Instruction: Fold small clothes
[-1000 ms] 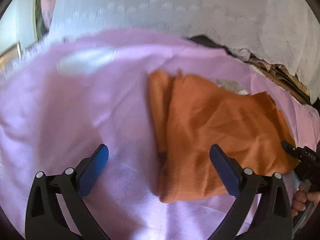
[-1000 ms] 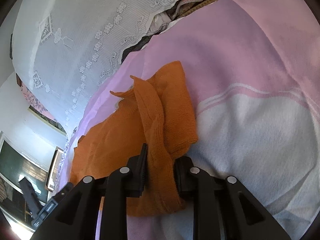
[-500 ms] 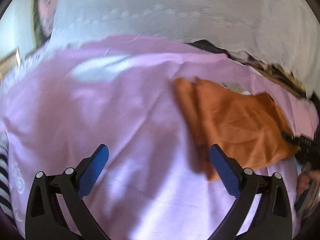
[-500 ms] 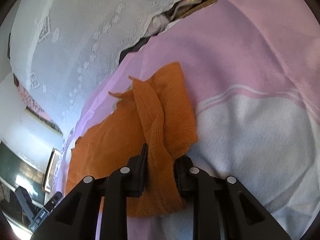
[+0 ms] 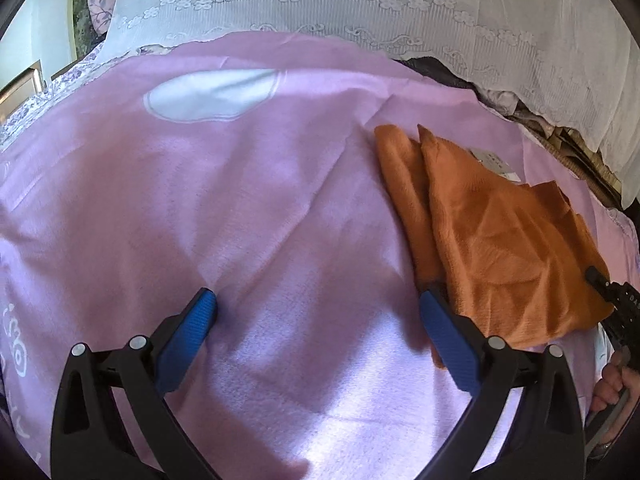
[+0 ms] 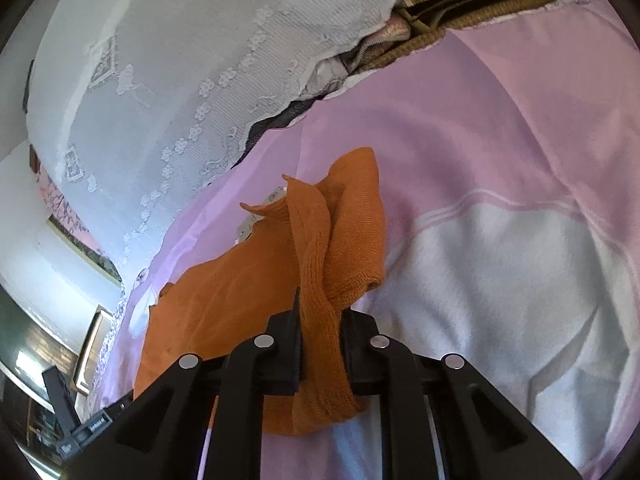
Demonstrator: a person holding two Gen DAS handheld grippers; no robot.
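Note:
An orange knit garment (image 5: 492,240) lies partly folded on a pink blanket (image 5: 240,200), at the right of the left wrist view. My left gripper (image 5: 316,320) is open and empty, low over the blanket to the garment's left, its right finger by the garment's near edge. My right gripper (image 6: 320,332) is shut on a bunched edge of the orange garment (image 6: 248,288) and holds that fold raised. The right gripper (image 5: 612,300) also shows at the right rim of the left wrist view.
A white lace cloth (image 5: 360,12) hangs behind the blanket. A woven brown edge (image 6: 460,8) and dark fabric show under the lace. The blanket has a white patch (image 6: 500,280) right of the garment. A framed picture (image 6: 92,344) stands far left.
My left gripper has pulled back and to the left, off the garment, so the garment now lies further right in its view. My right gripper keeps its hold, almost still.

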